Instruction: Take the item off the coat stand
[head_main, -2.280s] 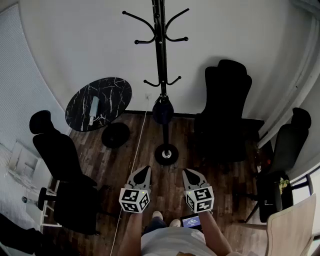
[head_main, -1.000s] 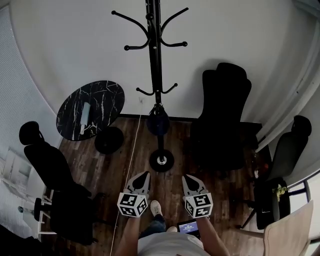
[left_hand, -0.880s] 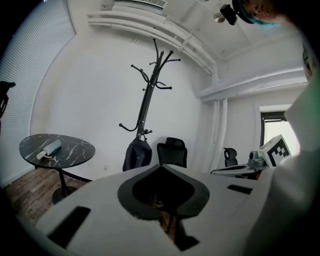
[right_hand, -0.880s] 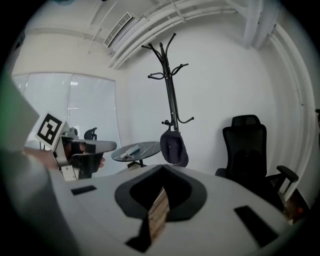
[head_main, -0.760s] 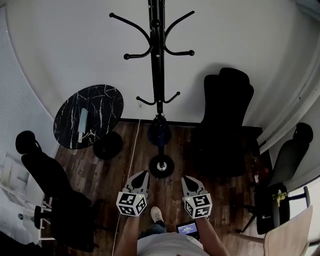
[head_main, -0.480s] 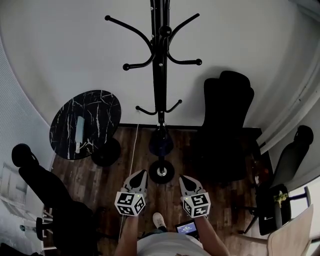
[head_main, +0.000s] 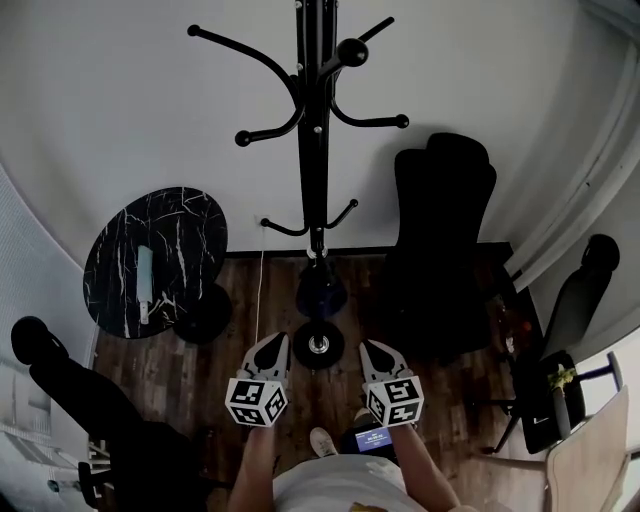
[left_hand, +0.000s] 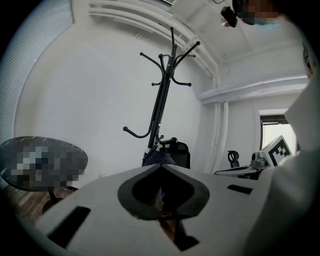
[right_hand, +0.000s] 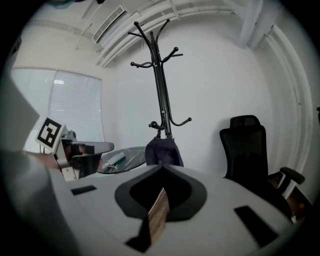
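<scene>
A tall black coat stand (head_main: 311, 150) rises in front of the white wall, its round base (head_main: 318, 346) on the wooden floor. A dark bag-like item (head_main: 321, 287) hangs low on the pole from one of the small lower hooks. It also shows in the left gripper view, the dark item (left_hand: 159, 157) just past the jaw tips, and in the right gripper view, the dark item (right_hand: 162, 149) below the hooks. My left gripper (head_main: 276, 343) and right gripper (head_main: 373, 347) are side by side, short of the base, both shut and empty.
A round black marble table (head_main: 190, 235) with a pale object (head_main: 143, 284) stands left of the stand. A black office chair (head_main: 441, 230) is close on the right. More chairs sit at far right (head_main: 580, 300) and lower left (head_main: 60, 385). A white cable (head_main: 259, 300) hangs down the wall.
The person has stepped closer to the stand: its base now lies just ahead of the jaw tips. Both grippers stayed shut, side by side.
</scene>
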